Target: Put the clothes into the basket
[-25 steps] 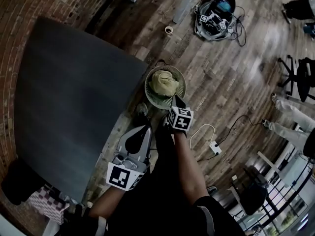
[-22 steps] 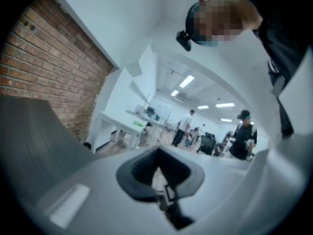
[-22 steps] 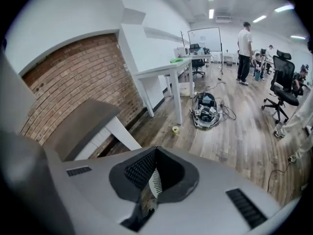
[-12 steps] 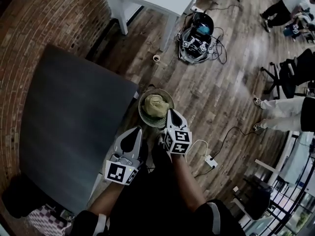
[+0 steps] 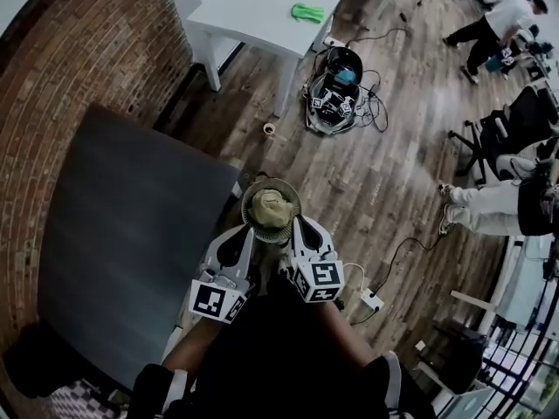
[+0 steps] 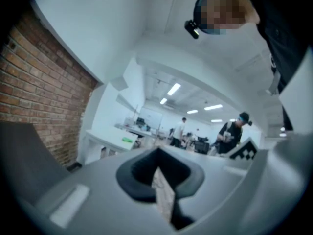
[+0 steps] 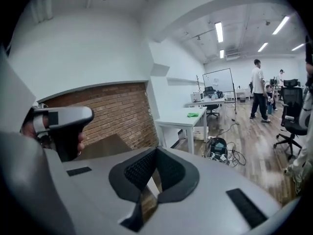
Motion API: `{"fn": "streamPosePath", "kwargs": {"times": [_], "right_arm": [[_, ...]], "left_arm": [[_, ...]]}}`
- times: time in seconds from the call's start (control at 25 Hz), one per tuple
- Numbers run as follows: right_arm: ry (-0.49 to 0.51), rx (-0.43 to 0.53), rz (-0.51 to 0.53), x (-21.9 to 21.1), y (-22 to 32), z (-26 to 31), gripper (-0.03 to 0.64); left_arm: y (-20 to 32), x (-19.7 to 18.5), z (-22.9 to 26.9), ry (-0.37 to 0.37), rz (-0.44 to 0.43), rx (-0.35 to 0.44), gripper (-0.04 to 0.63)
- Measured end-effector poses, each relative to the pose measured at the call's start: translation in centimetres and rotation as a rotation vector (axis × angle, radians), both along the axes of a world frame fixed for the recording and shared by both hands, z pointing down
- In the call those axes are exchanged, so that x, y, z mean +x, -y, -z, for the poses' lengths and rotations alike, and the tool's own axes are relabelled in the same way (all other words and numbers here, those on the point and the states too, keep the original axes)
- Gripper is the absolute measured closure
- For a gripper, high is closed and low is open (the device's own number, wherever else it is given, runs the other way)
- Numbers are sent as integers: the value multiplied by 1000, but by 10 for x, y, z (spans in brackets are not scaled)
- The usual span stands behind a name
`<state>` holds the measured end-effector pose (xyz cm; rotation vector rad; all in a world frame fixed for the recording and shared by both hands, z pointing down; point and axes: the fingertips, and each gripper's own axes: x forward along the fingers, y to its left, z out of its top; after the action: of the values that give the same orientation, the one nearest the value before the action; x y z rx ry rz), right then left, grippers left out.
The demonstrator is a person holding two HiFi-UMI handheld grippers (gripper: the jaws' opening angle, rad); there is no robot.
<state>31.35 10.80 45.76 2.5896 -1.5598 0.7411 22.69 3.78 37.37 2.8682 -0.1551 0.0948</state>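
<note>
Clothes: one pale yellow-green garment (image 5: 272, 206) lies bunched inside the round basket (image 5: 247, 212), which stands on the wooden floor (image 5: 393, 164) just beside the corner of the dark bench (image 5: 122, 225); the visible bench top carries nothing; on this evidence I judge the task done or very nearly so. One open item: a small green item (image 5: 307, 11) lies on the white bench (image 5: 253, 7) well apart from you; whether it is clothing cannot be told.

Your left hand-held gripper (image 5: 243, 236) and right hand-held gripper (image 5: 298, 223) sit side by side above the near edge of the basket; neither touches the garment.

View comparison: only the head view shows the basket and its contents; neither gripper view does. The left gripper view shows the left hand-held gripper (image 6: 159, 177) with its jaws brought together and nothing between them; the right gripper view shows the same of the right hand-held gripper (image 7: 152, 168), closed and empty; the head view cannot confirm either. The right gripper view alone shows your fingers (image 7: 78, 143) on the other gripper's handle, with the brick wall (image 7: 112, 106) behind.
</note>
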Motion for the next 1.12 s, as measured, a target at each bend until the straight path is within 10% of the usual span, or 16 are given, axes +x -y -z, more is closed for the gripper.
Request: {"fn": "streamPosePath", "kwargs": {"times": [1.12], "right_arm": [[-61, 74, 48, -14, -5, 44, 612]], "left_arm": [[-15, 3, 9, -12, -43, 20, 591]]}}
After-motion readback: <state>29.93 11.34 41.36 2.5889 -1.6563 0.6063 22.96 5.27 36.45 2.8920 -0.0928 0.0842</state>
